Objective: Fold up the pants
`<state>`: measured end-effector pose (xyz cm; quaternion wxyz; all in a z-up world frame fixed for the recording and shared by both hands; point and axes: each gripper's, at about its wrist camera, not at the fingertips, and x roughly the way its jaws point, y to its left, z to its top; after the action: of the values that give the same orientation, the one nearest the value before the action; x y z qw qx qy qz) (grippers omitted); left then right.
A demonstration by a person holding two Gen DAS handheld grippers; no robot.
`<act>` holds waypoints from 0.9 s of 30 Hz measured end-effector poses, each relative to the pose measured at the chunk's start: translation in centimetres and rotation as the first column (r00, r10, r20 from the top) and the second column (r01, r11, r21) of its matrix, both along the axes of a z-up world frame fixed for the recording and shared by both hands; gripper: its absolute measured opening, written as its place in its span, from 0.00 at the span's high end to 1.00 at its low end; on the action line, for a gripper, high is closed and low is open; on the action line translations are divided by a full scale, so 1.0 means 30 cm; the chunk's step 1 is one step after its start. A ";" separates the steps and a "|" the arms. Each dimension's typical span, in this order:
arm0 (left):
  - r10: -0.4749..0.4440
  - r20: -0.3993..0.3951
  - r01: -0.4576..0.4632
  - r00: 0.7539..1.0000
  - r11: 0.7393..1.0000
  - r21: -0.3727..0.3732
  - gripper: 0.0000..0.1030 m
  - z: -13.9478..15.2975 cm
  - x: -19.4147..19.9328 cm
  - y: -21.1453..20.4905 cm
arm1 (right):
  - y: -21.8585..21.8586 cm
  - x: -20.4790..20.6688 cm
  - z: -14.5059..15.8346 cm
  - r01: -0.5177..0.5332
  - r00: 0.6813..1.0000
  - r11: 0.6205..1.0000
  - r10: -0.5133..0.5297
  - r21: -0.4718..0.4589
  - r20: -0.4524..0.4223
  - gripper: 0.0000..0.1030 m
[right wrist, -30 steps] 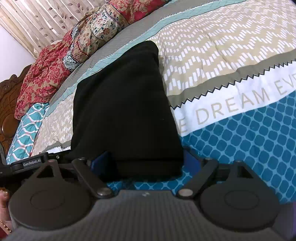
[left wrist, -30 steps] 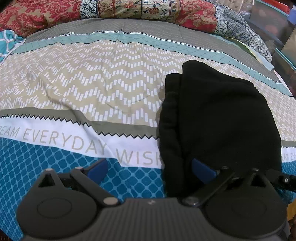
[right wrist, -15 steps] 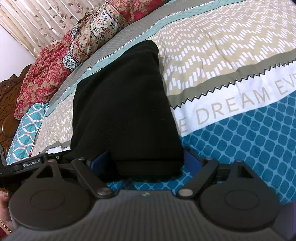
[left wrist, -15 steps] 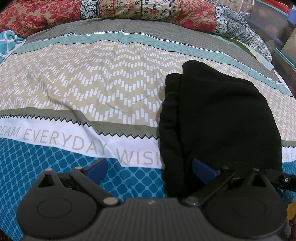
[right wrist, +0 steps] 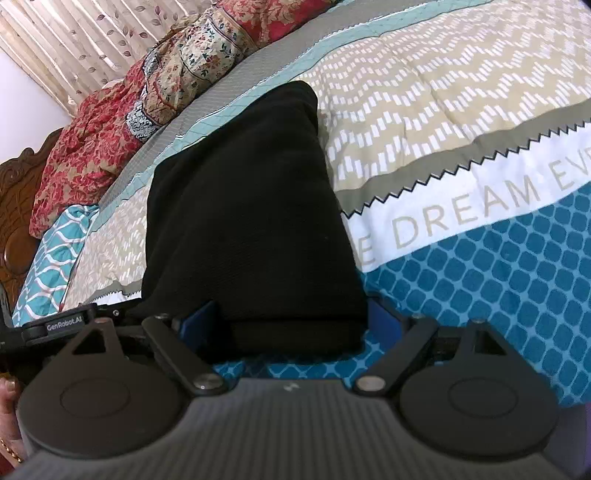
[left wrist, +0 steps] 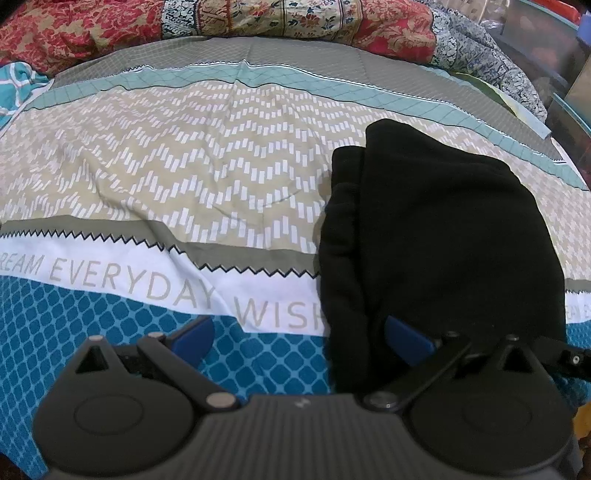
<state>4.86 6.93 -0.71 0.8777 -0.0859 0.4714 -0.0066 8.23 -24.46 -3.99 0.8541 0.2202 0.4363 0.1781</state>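
The black pants lie folded in a thick bundle on the patterned bedspread. In the left wrist view they fill the right side. My left gripper is open, its blue pads wide apart; the right pad rests against the bundle's near left edge. In the right wrist view the pants stretch away from me. My right gripper is open and straddles the bundle's near end, one blue pad on each side.
Red floral pillows and quilts line the head of the bed. A teal patterned pillow and the wooden headboard stand at the left. Curtains hang behind. Dark storage boxes stand beyond the bed's right edge.
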 end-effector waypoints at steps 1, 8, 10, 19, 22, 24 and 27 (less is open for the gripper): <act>0.001 0.000 -0.001 1.000 1.000 0.005 0.00 0.003 -0.001 -0.003 | 0.001 -0.003 0.004 -0.001 1.000 1.000 0.001 -0.005 0.004 0.13; 0.009 0.016 -0.010 1.000 0.999 0.037 0.02 0.039 -0.022 -0.015 | 0.011 -0.046 0.036 -0.005 0.999 0.999 0.007 -0.032 0.048 0.13; 0.009 0.026 -0.010 1.000 0.999 0.048 0.02 0.054 -0.033 -0.020 | 0.013 -0.059 0.048 -0.003 0.998 0.999 0.006 -0.042 0.066 0.13; 0.017 0.047 -0.019 0.999 0.999 0.044 0.02 0.104 -0.072 -0.024 | 0.037 -0.079 0.070 -0.016 0.995 0.999 0.021 -0.047 0.101 0.13; 0.021 0.054 -0.024 0.998 0.999 0.048 0.02 0.114 -0.084 -0.023 | 0.040 -0.078 0.068 -0.018 0.995 0.999 0.022 -0.044 0.101 0.13; 0.024 0.059 -0.027 0.998 0.998 0.051 0.02 0.119 -0.089 -0.019 | 0.039 -0.078 0.068 -0.019 0.995 0.999 0.023 -0.044 0.101 0.13; 0.032 0.069 -0.036 0.997 0.998 0.057 0.02 0.126 -0.096 -0.012 | 0.043 -0.081 0.071 -0.020 0.994 0.999 0.025 -0.047 0.106 0.13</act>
<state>1.97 6.56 3.07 0.8955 -0.0681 0.4395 0.0191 5.80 -23.17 -1.85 0.8788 0.1859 0.3967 0.1893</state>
